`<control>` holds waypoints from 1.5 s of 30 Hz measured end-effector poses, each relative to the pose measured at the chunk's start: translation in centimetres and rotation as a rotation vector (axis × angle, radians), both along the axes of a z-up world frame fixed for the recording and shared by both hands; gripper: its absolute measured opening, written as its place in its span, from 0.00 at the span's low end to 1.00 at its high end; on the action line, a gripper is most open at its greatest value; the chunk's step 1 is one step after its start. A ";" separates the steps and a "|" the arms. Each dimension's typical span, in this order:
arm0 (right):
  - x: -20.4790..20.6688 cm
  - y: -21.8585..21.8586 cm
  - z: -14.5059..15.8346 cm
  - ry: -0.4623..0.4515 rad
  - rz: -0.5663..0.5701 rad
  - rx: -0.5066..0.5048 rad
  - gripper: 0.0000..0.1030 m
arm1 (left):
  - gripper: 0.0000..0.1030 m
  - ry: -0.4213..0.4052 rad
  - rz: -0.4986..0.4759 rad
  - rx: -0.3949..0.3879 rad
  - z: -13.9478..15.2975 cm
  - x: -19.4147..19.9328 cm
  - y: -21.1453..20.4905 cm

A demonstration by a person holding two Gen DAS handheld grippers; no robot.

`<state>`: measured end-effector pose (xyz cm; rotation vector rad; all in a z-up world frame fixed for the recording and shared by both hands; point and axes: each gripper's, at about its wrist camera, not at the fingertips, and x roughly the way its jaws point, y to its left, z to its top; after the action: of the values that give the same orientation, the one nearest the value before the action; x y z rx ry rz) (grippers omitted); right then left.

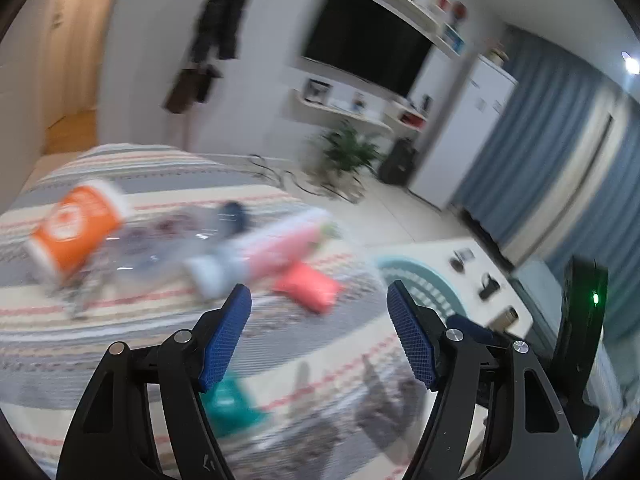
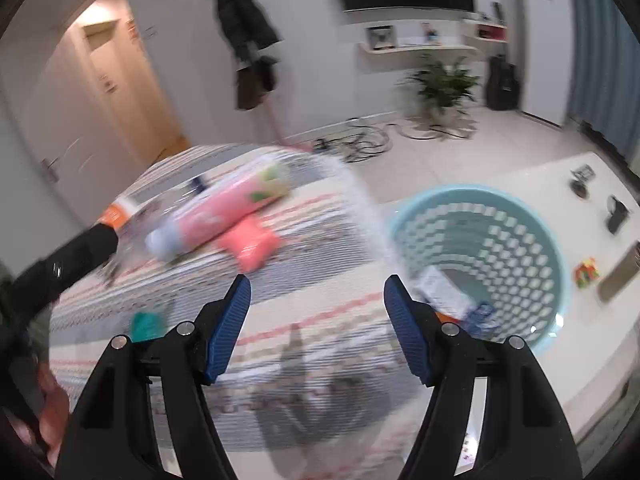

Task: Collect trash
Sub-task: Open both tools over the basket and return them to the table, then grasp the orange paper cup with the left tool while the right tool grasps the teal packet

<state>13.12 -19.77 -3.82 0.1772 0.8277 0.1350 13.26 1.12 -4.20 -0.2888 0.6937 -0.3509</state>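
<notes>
1. Left gripper (image 1: 319, 300): jaws stand apart with nothing between the blue pads. Right gripper (image 2: 317, 292): likewise parted and empty. Both hang above the striped bedspread (image 2: 312, 344).
2. Nearest item: a small teal scrap (image 2: 147, 326) lying on the spread just below the left gripper's fingers. Judged light and limp; pinch it anywhere.
3. To the right, beside the bed: a pale blue lattice basket (image 2: 516, 216), already holding some paper and wrappers at its bottom.
4. Mid-bed: a coral-red packet (image 1: 310, 288), flat and soft; best taken by one edge. Touching it, a pink tube-like pack (image 2: 218, 210) with a pale end, lying on its side. Likely light and somewhat smooth; grip across the middle of its body.
5. Further: clear crumpled plastic (image 1: 160, 248), possibly a bottle, though blur prevents certainty. Would be slippery and yield under pressure.
6. Furthest: an orange cup (image 1: 78, 228), tipped over. Thin-walled; hold at the rim, gently.
</notes>
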 end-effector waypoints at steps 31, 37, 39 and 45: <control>1.1 17.1 -5.7 0.063 0.320 -0.088 0.66 | 0.67 0.177 0.181 0.235 -4.7 9.5 17.0; 1.1 17.2 -5.6 0.061 0.330 -0.093 0.67 | 0.66 0.221 0.164 0.268 -6.0 10.6 16.1; 0.9 17.3 -5.5 0.059 0.338 -0.095 0.67 | 0.65 0.214 0.174 0.258 -6.0 10.6 16.2; -0.3 18.1 -5.8 0.051 0.330 -0.181 0.66 | 0.64 0.162 0.214 0.191 -4.6 8.9 17.5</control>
<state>12.79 -1.66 -9.59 -0.1282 0.9110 0.3649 22.18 18.63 -8.77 -0.2082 0.8414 -0.0559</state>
